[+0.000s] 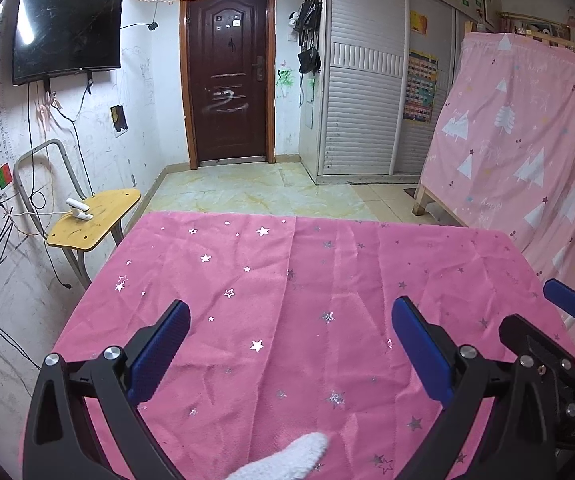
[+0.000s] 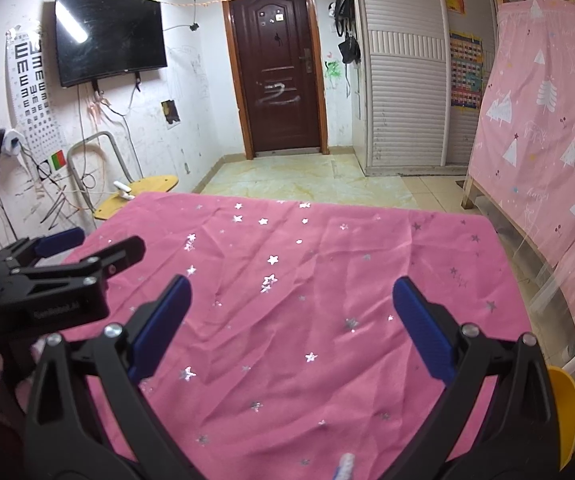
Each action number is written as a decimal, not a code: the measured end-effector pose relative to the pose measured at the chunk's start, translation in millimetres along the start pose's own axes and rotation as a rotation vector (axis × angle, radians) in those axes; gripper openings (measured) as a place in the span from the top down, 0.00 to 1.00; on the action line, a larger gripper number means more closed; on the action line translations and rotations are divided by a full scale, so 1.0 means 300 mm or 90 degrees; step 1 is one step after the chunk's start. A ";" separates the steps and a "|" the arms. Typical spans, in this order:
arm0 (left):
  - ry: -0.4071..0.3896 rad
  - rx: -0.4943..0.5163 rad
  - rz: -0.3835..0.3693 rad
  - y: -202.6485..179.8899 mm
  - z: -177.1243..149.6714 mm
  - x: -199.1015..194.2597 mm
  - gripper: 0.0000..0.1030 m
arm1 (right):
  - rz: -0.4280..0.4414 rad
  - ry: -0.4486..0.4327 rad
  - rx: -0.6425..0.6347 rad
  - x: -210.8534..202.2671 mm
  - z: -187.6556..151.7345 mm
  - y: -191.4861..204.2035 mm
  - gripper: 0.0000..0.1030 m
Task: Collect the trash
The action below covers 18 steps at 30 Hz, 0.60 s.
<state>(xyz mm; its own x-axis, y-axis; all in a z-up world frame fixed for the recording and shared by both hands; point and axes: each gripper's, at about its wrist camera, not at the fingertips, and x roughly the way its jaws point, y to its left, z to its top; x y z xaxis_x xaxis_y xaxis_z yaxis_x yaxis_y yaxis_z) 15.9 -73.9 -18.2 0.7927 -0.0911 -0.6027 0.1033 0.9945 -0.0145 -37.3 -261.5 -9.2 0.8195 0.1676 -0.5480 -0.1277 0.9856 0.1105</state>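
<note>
Both hand-held grippers, left [image 1: 290, 352] and right [image 2: 291, 326], hover spread wide and empty above the pink-clothed worktop [image 1: 307, 280], ready to pick; white crumpled trash [image 1: 287, 460] lies at the worktop's near edge (partly cropped).

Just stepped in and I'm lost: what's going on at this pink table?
A person holds a two-finger gripper in each hand over a table covered with a pink star-print cloth. The left gripper and the right gripper are both open and hold nothing. A white fuzzy item lies at the near edge below the left gripper, and a small white scrap lies below the right one. A yellow container sits off the table's right side. Nothing is picked up yet.
</note>
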 end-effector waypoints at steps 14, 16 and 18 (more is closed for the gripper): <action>0.007 -0.004 0.000 0.018 -0.007 0.012 0.10 | -0.001 0.000 0.000 0.001 -0.002 -0.001 0.06; 0.007 -0.004 0.000 0.020 -0.010 0.013 0.10 | -0.001 0.001 0.000 0.002 -0.001 -0.001 0.06; 0.008 -0.005 -0.001 0.021 -0.010 0.014 0.10 | -0.001 0.001 0.001 0.001 -0.001 -0.002 0.06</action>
<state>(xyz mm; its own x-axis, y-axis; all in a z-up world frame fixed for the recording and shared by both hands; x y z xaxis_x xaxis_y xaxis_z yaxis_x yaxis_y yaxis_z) 18.0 -68.0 -23.2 0.7851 -0.0915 -0.6126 0.0993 0.9948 -0.0213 -37.2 -262.0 -9.7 0.8189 0.1669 -0.5492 -0.1265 0.9857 0.1109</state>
